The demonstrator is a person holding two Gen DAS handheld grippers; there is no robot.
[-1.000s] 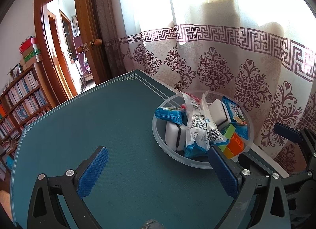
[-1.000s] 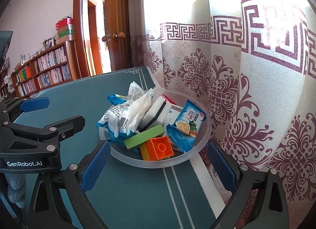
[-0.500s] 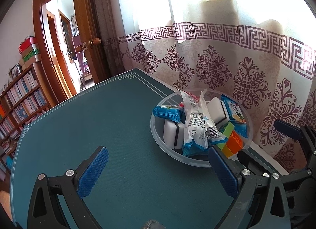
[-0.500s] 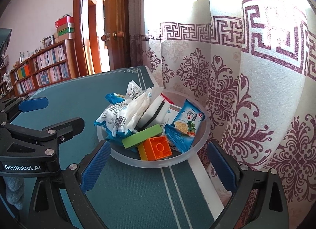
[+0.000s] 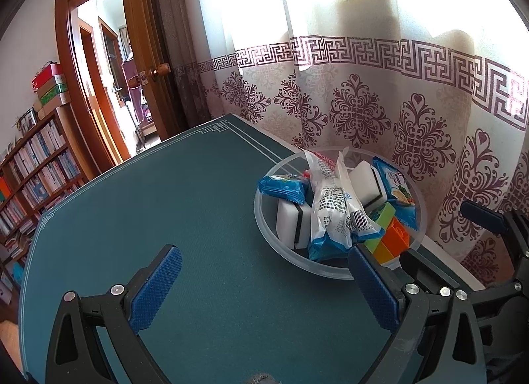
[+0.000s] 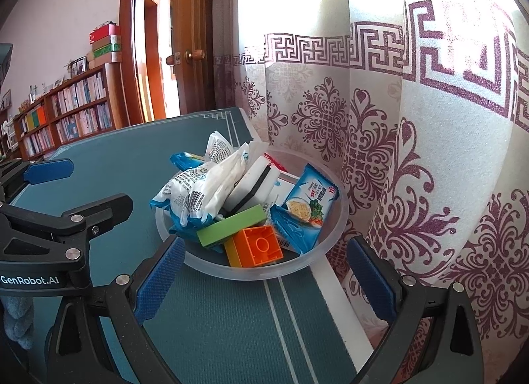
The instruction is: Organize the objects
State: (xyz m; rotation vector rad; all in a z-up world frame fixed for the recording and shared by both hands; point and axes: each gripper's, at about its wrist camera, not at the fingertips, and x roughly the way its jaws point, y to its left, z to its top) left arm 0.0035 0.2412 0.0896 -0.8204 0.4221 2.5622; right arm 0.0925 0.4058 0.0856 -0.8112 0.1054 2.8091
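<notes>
Patterned curtains (image 5: 363,93) hang just behind a teal table (image 5: 182,205) — on its far right edge sits a clear bowl (image 6: 334,235) heaped with snack packets (image 6: 201,192), sponges (image 5: 291,222) and toy bricks (image 6: 258,246). Both the left gripper (image 5: 261,288) and right gripper (image 6: 264,281) hover near it, jaws spread wide, holding nothing.

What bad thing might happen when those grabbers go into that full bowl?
The clear plastic bowl sits near the green table's edge by the curtain, so a push could slide it off. The tall white snack bag leans over the rim and might tip out. The open right hand-held gripper could knock the orange toy brick loose.
</notes>
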